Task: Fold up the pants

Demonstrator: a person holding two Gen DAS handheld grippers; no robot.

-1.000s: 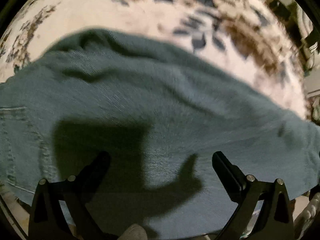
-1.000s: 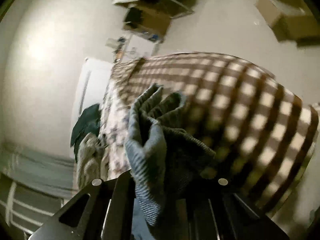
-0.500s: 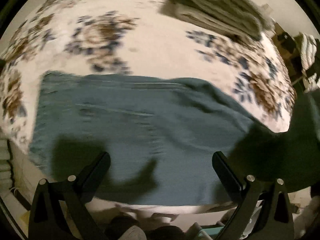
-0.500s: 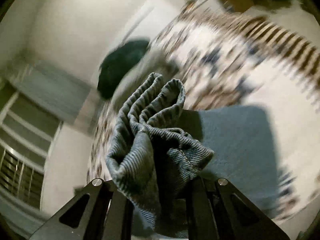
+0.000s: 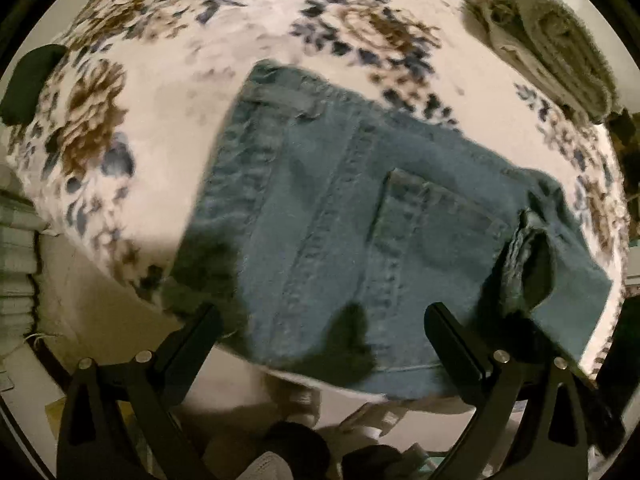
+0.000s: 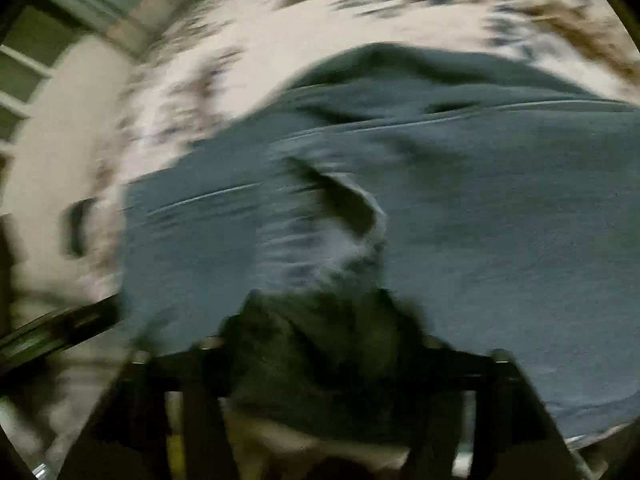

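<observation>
Blue denim pants (image 5: 360,216) are laid on a floral-print bedspread (image 5: 168,92), already folded to a compact slab w/ back pocket up; judged mostly done, maybe one fold left. Left gripper (image 5: 320,320) is spread wide, nothing held, hovering at near edge. Right gripper (image 6: 320,344) is pinched on a bunched denim end, blurred, over the far-right part.

The pants (image 5: 360,220) are seen in faded blue denim, the bed cover (image 5: 168,92) in cream patterned with brown and blue flowers, the folded towel (image 5: 548,40) in beige
</observation>
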